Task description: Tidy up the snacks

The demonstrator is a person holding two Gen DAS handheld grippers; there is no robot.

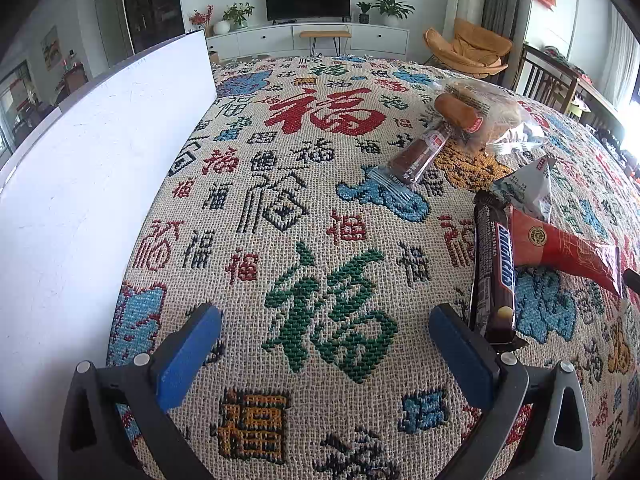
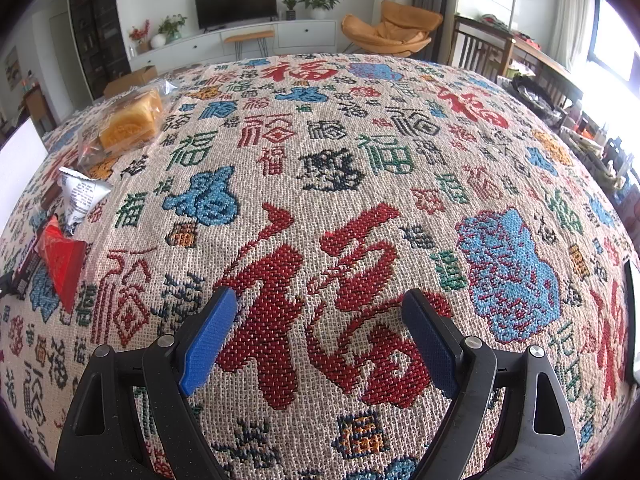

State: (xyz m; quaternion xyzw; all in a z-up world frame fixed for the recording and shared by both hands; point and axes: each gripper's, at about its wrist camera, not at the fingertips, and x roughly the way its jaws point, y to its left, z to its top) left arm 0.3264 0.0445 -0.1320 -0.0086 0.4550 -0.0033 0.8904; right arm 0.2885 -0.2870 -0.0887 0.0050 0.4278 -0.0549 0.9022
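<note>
Two grippers hang over the cloth [image 1: 320,184], both wide and holding nothing. By the left gripper [image 1: 325,340] lies a Snickers bar [image 1: 493,268], just past its right finger. A red pack [image 1: 560,252] touches the bar, with a white pack [image 1: 528,188] behind. Farther back lie a brown bar [image 1: 416,156] and bagged bread [image 1: 484,112]. A white box [image 1: 80,184] stands at the left. Under the right gripper [image 2: 320,336] is only cloth.
</note>
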